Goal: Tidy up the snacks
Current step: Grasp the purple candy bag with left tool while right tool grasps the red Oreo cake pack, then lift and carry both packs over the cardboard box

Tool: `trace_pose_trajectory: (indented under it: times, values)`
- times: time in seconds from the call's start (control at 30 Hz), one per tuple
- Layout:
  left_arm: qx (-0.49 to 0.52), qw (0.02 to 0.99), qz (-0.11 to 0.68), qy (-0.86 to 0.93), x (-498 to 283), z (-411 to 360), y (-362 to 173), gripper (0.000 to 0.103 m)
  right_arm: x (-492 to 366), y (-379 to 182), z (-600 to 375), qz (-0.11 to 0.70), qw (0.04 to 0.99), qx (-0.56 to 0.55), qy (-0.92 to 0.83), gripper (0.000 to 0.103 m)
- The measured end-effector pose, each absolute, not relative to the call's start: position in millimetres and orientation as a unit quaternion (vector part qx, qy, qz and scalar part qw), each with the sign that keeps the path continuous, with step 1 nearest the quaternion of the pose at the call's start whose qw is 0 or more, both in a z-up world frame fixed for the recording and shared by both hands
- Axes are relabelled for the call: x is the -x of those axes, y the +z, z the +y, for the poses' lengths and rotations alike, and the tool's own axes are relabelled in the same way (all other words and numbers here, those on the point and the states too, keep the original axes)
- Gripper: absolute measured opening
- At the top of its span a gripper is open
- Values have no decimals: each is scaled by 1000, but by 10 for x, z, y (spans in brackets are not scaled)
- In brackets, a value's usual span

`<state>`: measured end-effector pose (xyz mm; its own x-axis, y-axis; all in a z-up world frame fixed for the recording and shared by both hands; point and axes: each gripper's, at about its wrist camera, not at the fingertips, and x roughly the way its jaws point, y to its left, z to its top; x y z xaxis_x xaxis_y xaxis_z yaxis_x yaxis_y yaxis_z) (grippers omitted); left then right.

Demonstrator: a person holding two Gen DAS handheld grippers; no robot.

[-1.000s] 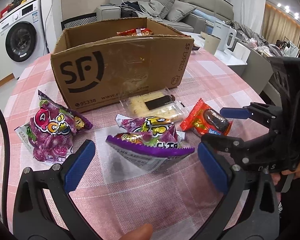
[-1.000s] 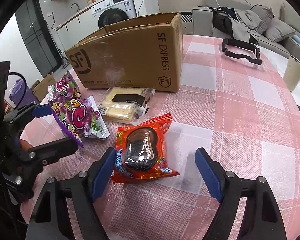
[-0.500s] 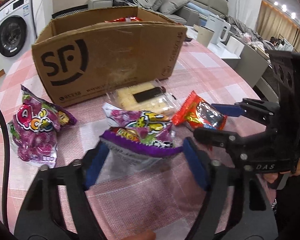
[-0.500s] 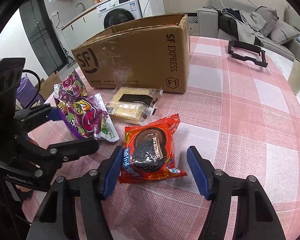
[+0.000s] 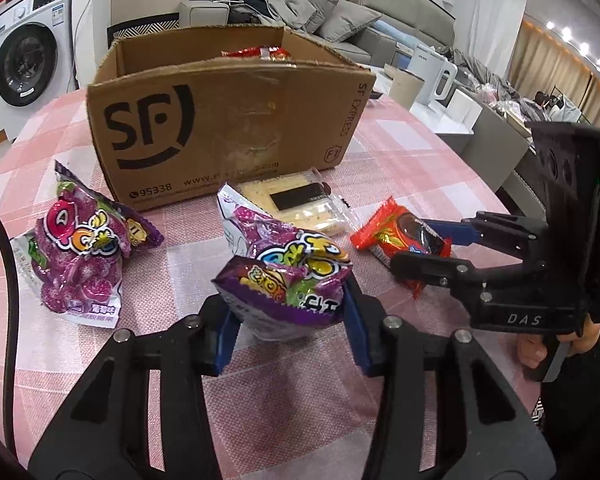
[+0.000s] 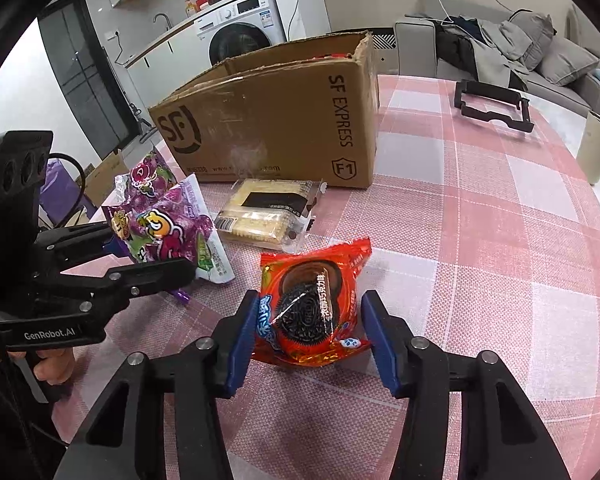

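On the pink checked tablecloth [image 5: 172, 264], a purple candy bag [image 5: 296, 276] stands crumpled between the blue pads of my left gripper [image 5: 288, 320], whose jaws are closing and press its sides. My right gripper [image 6: 307, 328] is closing too, with its pads against both edges of an orange chocolate-cookie packet [image 6: 307, 304]. In the left wrist view the right gripper [image 5: 427, 246] holds that packet [image 5: 391, 236] at the right. The left gripper [image 6: 152, 252] with its bag [image 6: 164, 232] shows at the left of the right wrist view. An open SF cardboard box [image 5: 228, 128] stands behind, with red packets inside.
A second purple candy bag [image 5: 80, 260] lies at the left. A clear pack of crackers [image 5: 300, 200] lies in front of the box [image 6: 284, 120]. A black frame [image 6: 495, 108] and a beige cup [image 6: 595, 152] stand at the table's far right edge.
Both grippers' jaws have closed from wide open onto their packets. The purple bag has crumpled and risen between the left pads. The hands have barely moved.
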<state>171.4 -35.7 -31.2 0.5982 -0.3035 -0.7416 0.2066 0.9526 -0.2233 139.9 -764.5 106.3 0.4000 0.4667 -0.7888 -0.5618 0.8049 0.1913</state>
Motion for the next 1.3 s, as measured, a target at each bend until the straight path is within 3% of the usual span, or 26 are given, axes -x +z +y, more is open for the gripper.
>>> trace_pose_trajectory:
  times: [0.93, 1.3]
  values:
    - [72, 911, 385, -131, -1309, -60, 80, 43, -1194, 1057, -7592, 448, 840, 86, 295, 48]
    - [77, 925, 353, -114, -1215, 119, 430, 43, -1188, 1559, -7672, 391, 863, 40, 317, 48]
